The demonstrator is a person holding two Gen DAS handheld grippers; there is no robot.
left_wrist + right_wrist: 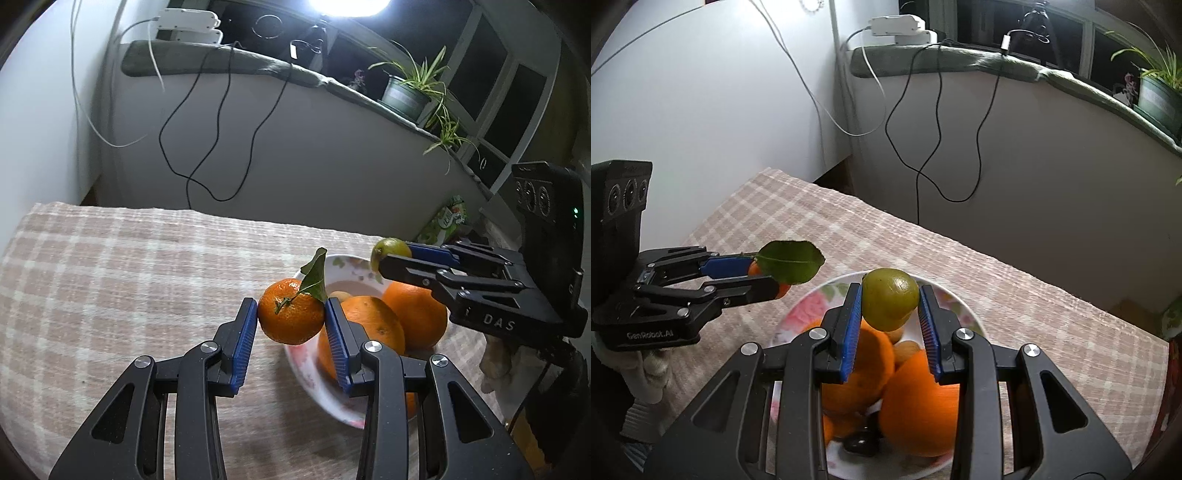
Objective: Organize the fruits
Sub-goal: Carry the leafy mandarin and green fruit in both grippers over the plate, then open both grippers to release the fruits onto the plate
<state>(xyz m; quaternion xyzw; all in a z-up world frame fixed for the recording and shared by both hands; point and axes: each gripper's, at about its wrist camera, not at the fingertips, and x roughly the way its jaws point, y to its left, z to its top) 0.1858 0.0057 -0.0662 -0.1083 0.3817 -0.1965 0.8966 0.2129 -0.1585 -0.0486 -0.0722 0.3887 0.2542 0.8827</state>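
Observation:
My left gripper (291,314) is shut on a mandarin with a green leaf (290,315), held above the left rim of the floral bowl (314,384). It also shows in the right wrist view (764,275). My right gripper (890,304) is shut on a green fruit (889,302), held above the bowl (953,306). In the left wrist view that fruit (391,249) hangs over the bowl's far rim. Two large oranges (415,314) lie in the bowl, with a smaller brown item and a dark fruit (858,441) among them.
The bowl stands on a table with a pink checked cloth (129,277). A grey wall with hanging black cables (207,147) runs behind. A potted plant (406,92) stands on the sill. A green packet (448,218) lies at the table's far right.

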